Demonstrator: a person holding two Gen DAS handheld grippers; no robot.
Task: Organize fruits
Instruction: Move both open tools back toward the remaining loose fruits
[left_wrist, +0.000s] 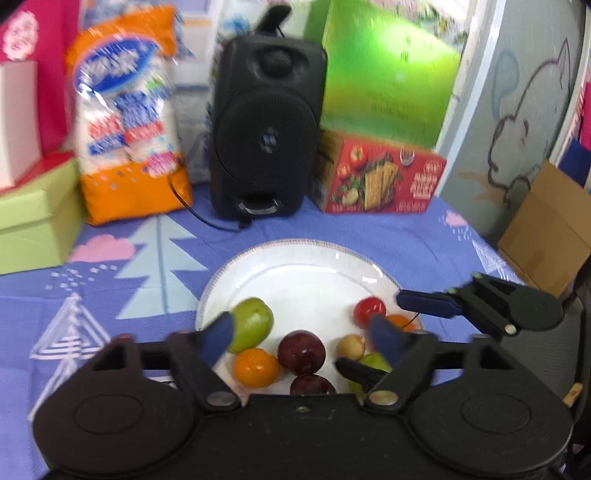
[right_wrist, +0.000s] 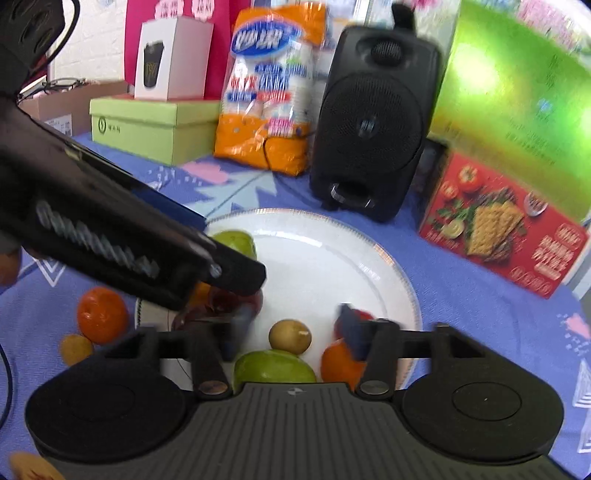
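A white plate on the blue cloth holds several fruits: a green pear, an orange, two dark plums, a small tan fruit, a red fruit and another green fruit. My left gripper is open and empty above the plate's near side. My right gripper is open and empty over the tan fruit, a green fruit and an orange. The plate shows there too. An orange and a small yellow fruit lie on the cloth left of the plate.
Behind the plate stand a black speaker, an orange-and-white bag, a red cracker box, a green panel and a light green box. A cardboard box is at the right. The left gripper's body crosses the right wrist view.
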